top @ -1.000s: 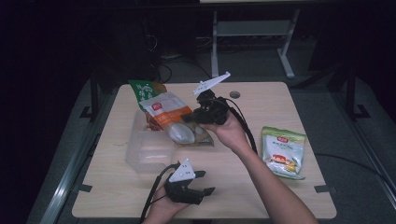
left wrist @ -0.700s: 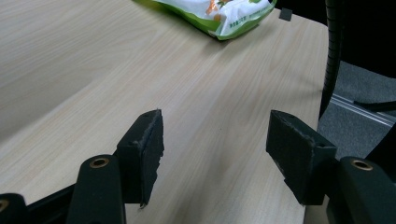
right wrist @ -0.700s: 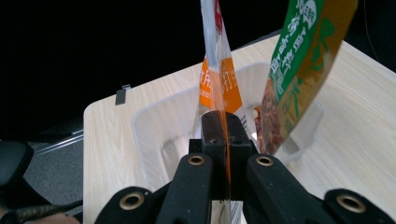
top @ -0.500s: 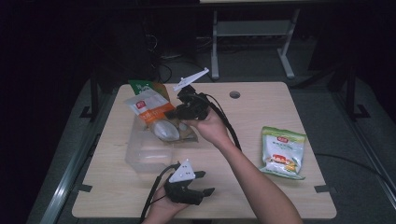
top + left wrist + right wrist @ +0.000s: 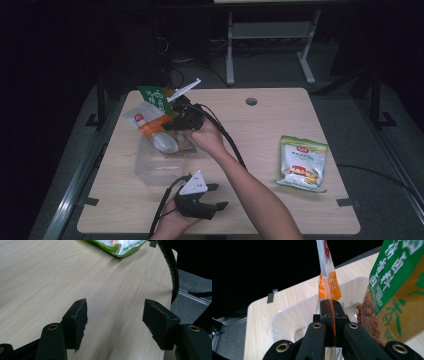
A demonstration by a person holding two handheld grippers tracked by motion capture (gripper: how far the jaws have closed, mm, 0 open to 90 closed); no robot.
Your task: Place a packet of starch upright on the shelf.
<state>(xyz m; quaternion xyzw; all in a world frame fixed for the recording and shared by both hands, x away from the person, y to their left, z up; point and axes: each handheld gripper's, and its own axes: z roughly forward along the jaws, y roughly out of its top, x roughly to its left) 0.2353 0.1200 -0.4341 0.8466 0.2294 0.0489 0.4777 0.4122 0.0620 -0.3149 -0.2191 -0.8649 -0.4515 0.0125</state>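
My right gripper is shut on the edge of an orange and white snack packet, which hangs above a clear plastic container at the table's left. In the right gripper view the jaws pinch the packet at its lower edge, with the container below. A green snack packet sits just behind; it stands close at the right of the right gripper view. My left gripper rests near the front edge, open, nothing between its pads.
A green and white snack bag lies at the table's right; its corner also appears in the left gripper view. A black cable trails along the right forearm. A round hole is near the far edge.
The right gripper has carried the orange packet leftward and slightly down, from beside the container to above its far left part. The left gripper has stayed put.
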